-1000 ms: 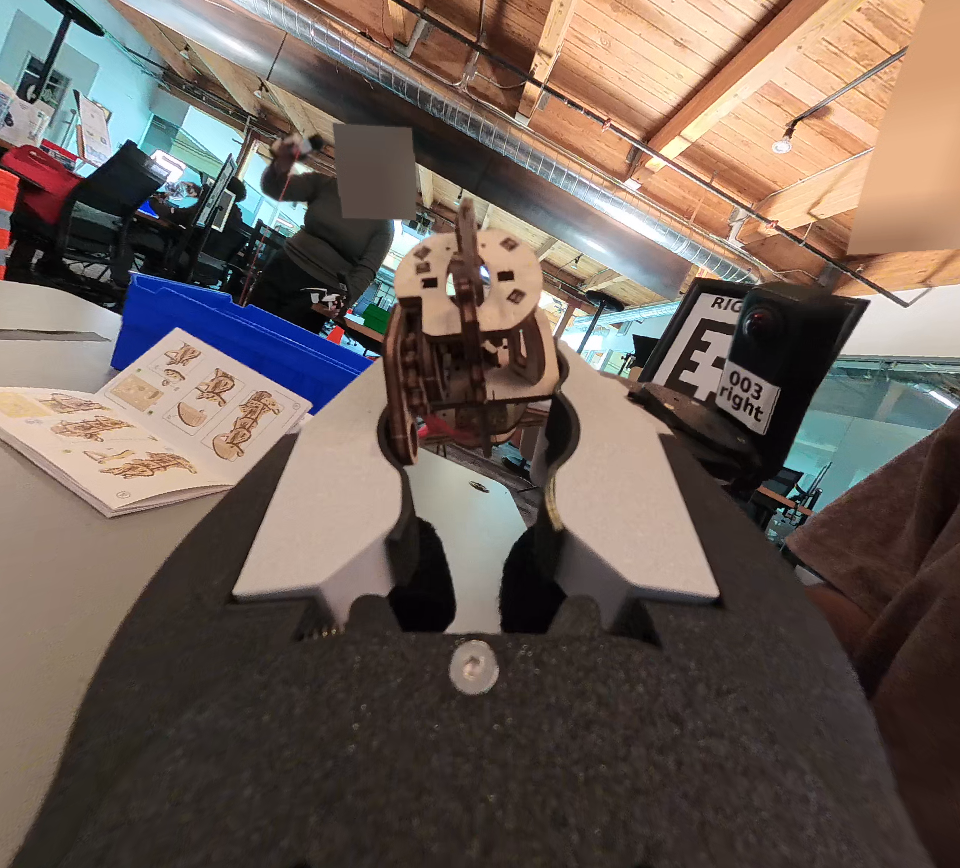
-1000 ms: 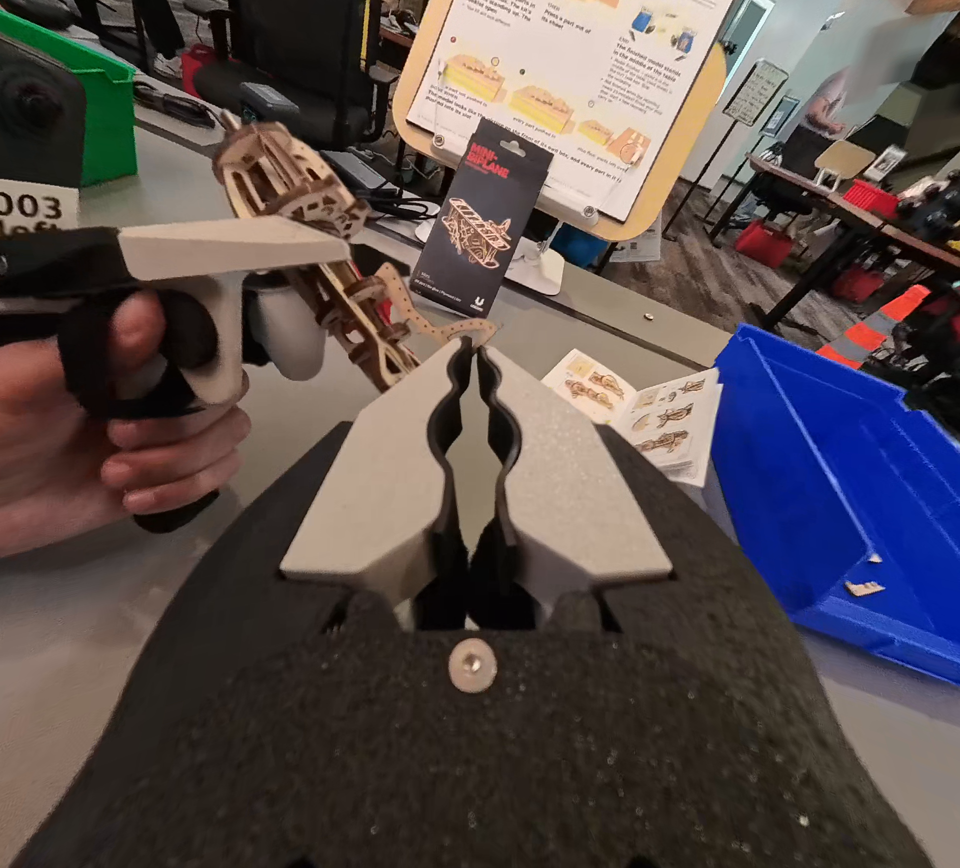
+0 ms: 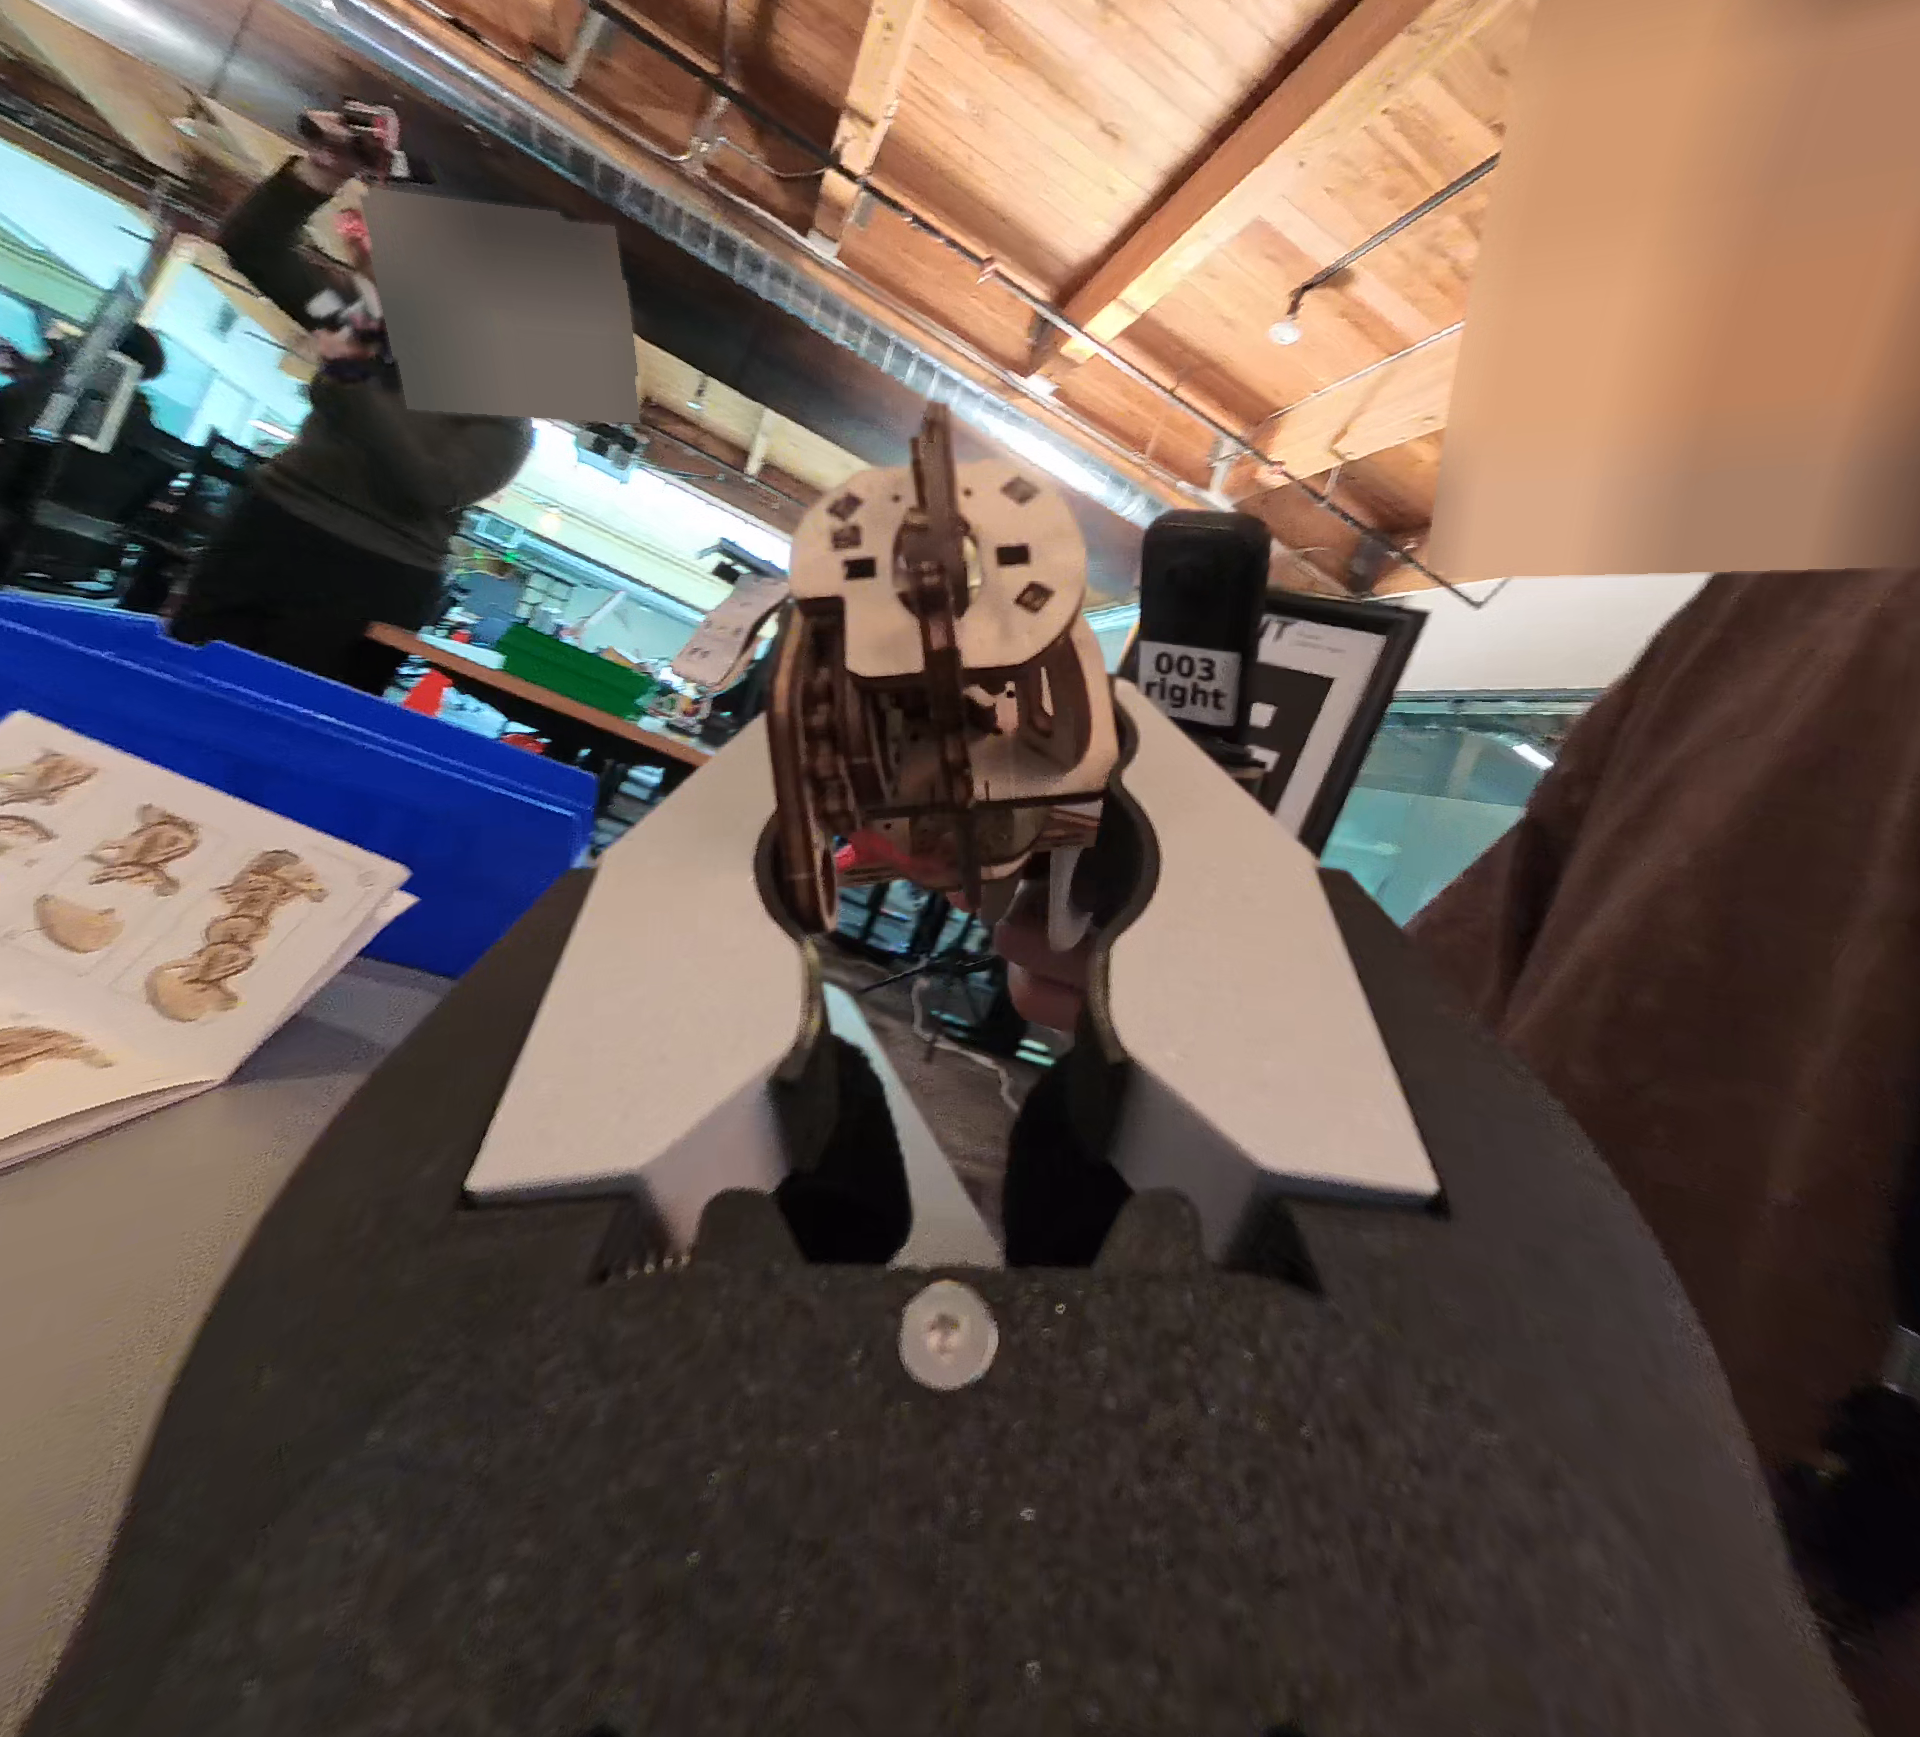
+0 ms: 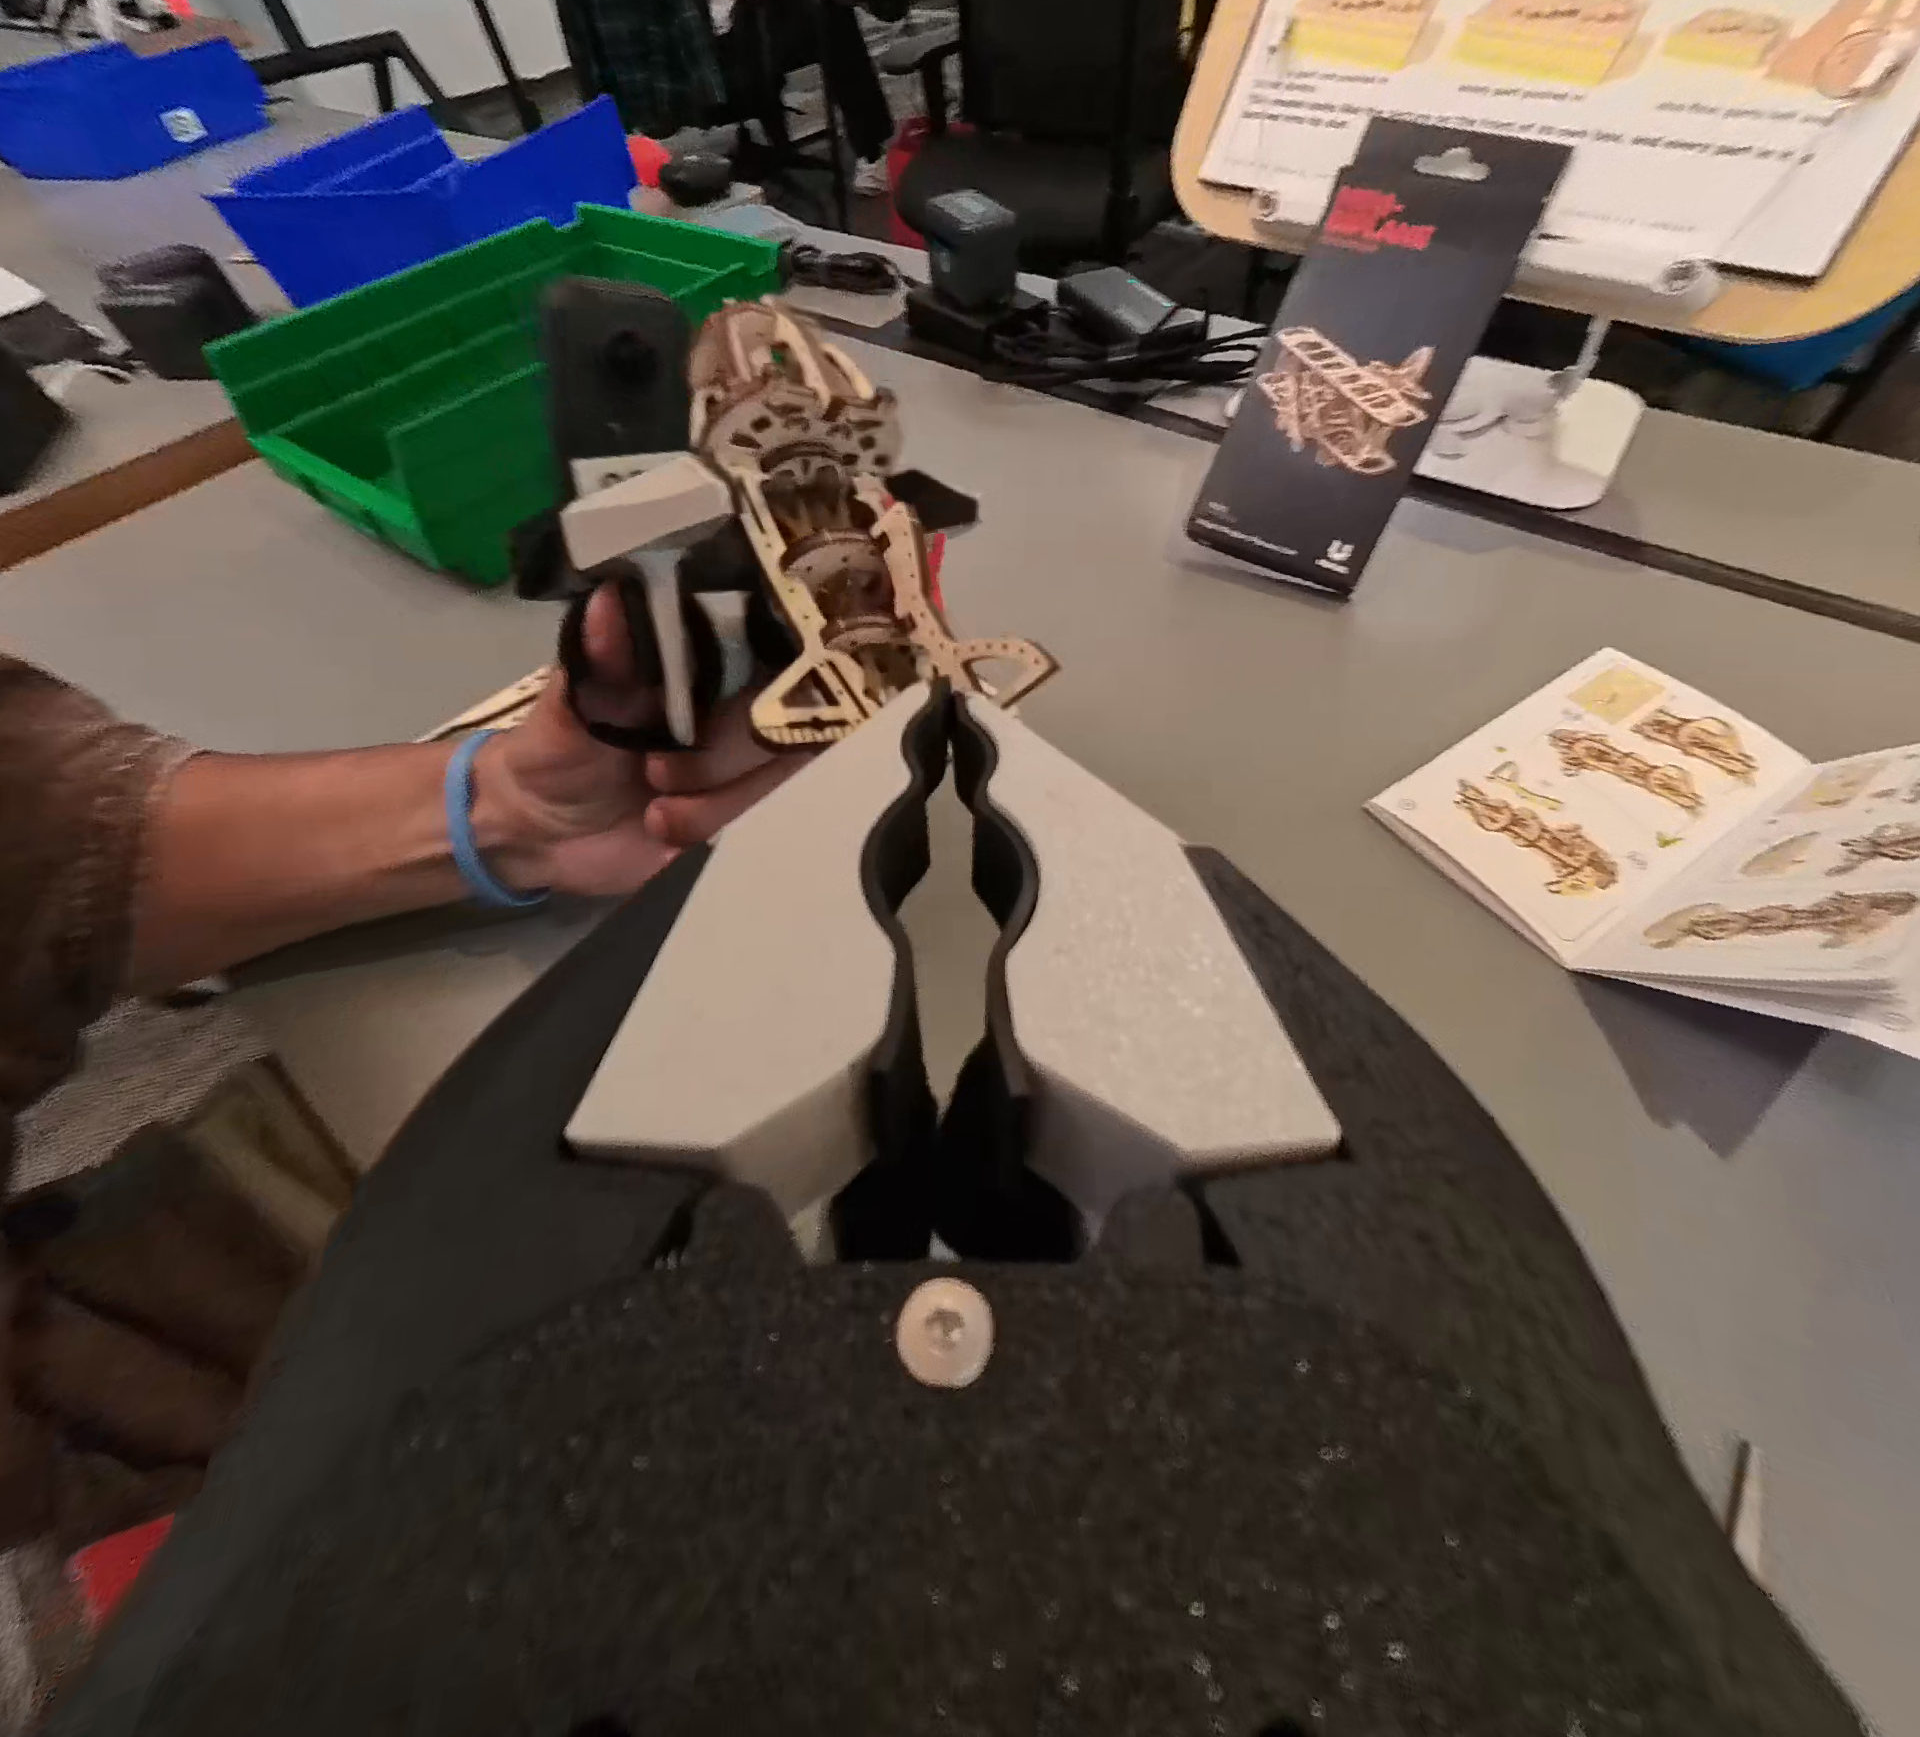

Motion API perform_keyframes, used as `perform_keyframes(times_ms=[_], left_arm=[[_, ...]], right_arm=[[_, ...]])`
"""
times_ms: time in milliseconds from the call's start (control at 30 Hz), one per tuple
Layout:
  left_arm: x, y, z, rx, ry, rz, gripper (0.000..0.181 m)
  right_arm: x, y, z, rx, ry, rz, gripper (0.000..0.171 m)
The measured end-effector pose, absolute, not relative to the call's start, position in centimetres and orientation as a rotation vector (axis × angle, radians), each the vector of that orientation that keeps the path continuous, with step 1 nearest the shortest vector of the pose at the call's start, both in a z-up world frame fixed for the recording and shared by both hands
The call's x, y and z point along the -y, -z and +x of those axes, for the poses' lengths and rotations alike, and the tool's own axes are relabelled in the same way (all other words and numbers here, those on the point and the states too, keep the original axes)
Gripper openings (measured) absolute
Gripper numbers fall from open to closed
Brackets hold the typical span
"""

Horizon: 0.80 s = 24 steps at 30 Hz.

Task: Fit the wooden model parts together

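While a green bin (image 4: 436, 430) is sitting toward the worktop's (image 4: 1195, 648) far left edge, the left gripper (image 3: 940, 814) is holding the wooden model (image 3: 935, 690) raised clear of the surface, its fingers (image 3: 665, 991) spread partway and clamped on the model's sides. In the right wrist view the model (image 4: 831, 544) is pointing tail-first toward the right gripper (image 4: 951, 711), and a hand (image 4: 582, 794) with a blue wristband is gripping the left tool's handle. The right gripper's fingers (image 4: 1122, 960) are standing pressed together, tips nearly meeting, carrying nothing, with the tips just beside the model's tail. Farther right, a dark package (image 4: 1371, 378) picturing a wooden plane is standing upright near the worktop's far edge, before a board of instruction sheets (image 4: 1558, 25). An open instruction booklet (image 4: 1683, 846) is lying flat toward the right edge.
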<state>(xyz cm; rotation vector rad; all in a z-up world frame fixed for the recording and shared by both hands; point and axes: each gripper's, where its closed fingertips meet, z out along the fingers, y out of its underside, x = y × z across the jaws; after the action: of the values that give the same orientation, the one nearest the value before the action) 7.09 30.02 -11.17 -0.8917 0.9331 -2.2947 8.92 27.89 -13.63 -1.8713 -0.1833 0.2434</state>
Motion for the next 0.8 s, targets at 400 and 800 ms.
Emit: perform_keyframes(times_ms=[400, 800], left_arm=[[-29.5, 9.7, 5.3, -0.928, 2.484, -0.772, 0.049], [-29.2, 10.1, 5.5, -0.970, 2.466, -0.776, 0.049]], right_arm=[[-26.5, 10.1, 9.1, 0.142, -0.653, -1.789, 0.023], [-27.2, 11.9, 7.3, 0.155, -0.749, -1.799, 0.002]])
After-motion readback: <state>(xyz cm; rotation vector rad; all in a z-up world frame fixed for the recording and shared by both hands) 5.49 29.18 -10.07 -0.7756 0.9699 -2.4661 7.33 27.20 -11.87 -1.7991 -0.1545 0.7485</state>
